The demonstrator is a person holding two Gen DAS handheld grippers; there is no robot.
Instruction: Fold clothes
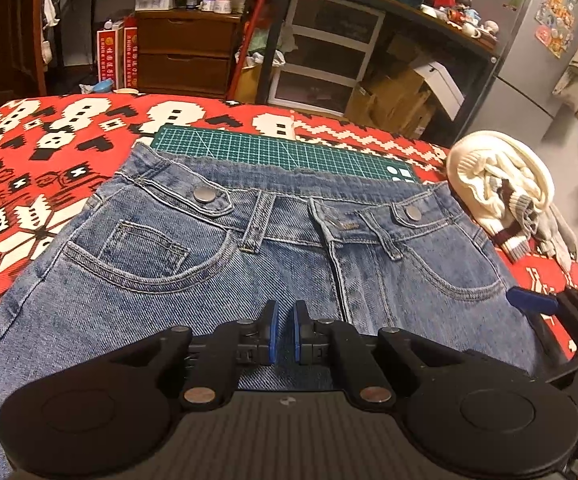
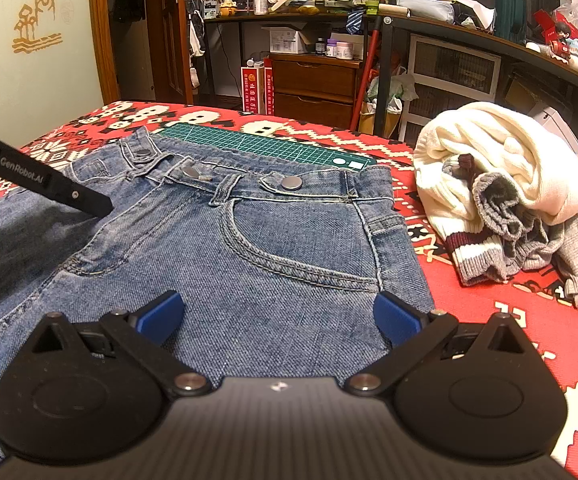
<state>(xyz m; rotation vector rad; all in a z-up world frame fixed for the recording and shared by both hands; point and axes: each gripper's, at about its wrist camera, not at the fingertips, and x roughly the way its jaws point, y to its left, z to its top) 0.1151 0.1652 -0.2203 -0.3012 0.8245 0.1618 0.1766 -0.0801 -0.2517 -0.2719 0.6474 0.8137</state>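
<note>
Lying beneath both grippers (image 1: 283,330) (image 2: 277,316): jeans (image 1: 209,264)

Two black handheld grippers, blue pads

Left gripper (image 1: 283,330): black linkage arms, round side discs, silver pivot screws, ribbed grey body. Right gripper (image 2: 279,318): same build, wedge-shaped blue pads (image 2: 161,316). White "GenRobot.AI" marking on the left gripper's finger in right view.
</note>
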